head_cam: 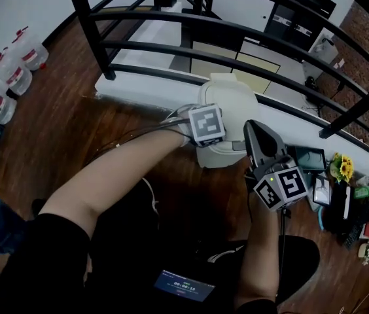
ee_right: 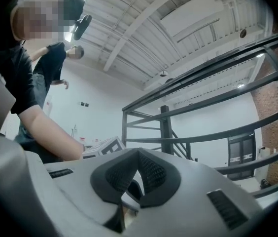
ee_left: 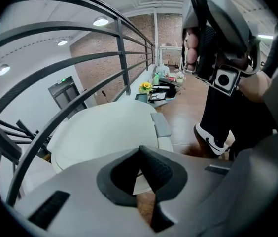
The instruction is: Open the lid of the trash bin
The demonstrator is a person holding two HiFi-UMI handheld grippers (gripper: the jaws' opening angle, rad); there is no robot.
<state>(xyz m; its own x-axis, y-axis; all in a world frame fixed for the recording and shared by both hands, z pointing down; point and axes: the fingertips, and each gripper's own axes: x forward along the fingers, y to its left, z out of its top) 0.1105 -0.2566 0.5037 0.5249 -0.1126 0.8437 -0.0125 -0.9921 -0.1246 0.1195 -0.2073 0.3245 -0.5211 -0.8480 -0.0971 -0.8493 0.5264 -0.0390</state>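
Note:
The white trash bin (head_cam: 230, 100) stands on the wood floor against the black railing, its lid (ee_left: 107, 132) down. A grey tab (ee_left: 161, 125) sits at the lid's near edge. My left gripper (head_cam: 214, 146), under its marker cube, tilts down over the bin's near left rim; in the left gripper view its jaws (ee_left: 141, 169) are shut with nothing between them, just short of the lid. My right gripper (head_cam: 258, 128) hangs to the right of the bin and points roughly level. Its pads (ee_right: 149, 174) meet, empty.
The black metal railing (head_cam: 171, 51) runs across behind the bin, with a drop to a lower floor beyond it. Water bottles (head_cam: 11, 77) stand at the far left. Small clutter with yellow flowers (head_cam: 343, 169) lies at the right. The person's shoe (ee_left: 210, 142) is near the bin.

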